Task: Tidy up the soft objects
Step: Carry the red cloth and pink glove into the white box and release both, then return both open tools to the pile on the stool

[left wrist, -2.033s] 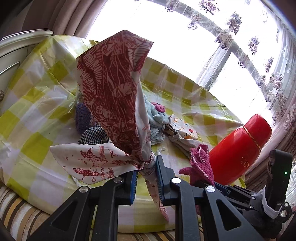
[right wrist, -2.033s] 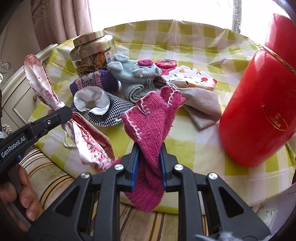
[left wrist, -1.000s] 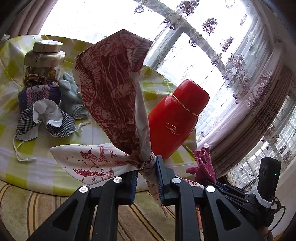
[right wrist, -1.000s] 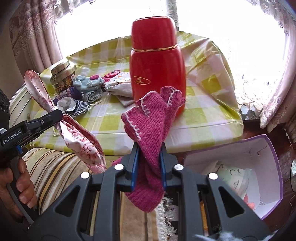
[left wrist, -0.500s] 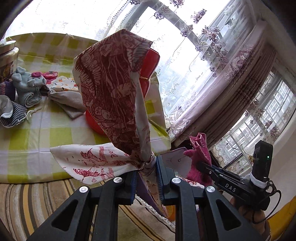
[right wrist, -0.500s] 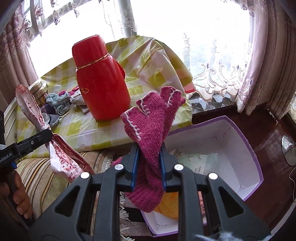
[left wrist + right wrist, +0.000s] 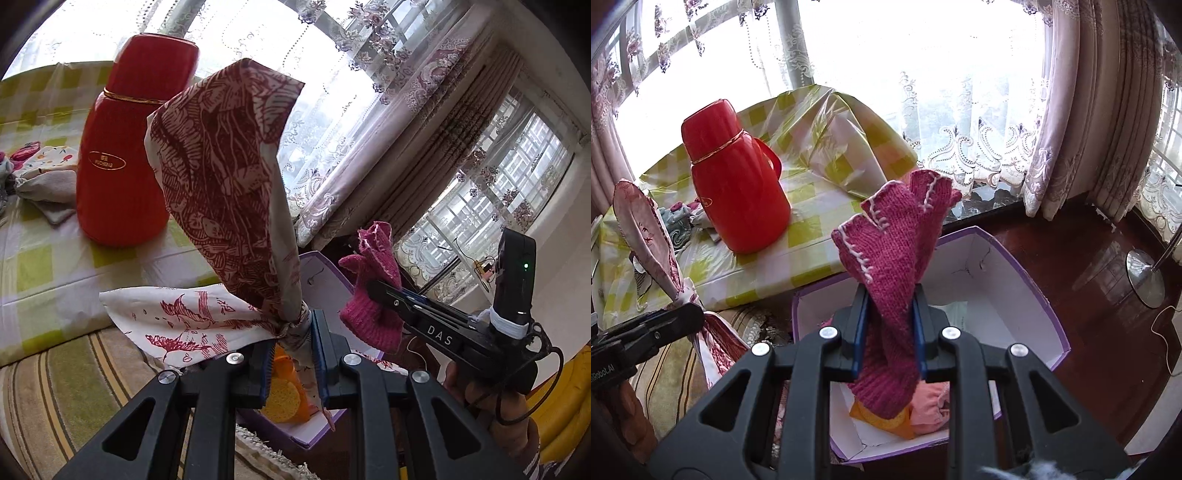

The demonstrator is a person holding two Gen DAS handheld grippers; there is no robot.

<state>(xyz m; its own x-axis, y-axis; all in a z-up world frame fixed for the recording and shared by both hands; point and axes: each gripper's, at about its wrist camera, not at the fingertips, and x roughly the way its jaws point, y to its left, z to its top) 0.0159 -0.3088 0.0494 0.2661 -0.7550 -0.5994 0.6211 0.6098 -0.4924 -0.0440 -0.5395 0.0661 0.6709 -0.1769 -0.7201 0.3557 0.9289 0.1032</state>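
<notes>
While the left gripper is clenched on the red-printed cloth, the right gripper grasps the pink knitted glove above the purple box. Beside the box, the red thermos stands on the checked table.

"das" on the right gripper, "robot.ai" on the left gripper.

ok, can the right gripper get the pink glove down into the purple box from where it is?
Probably yes. The right gripper hangs over the open purple box with the pink glove clamped; nothing lies between them, and the box floor shows bare room beside the items inside.
</notes>
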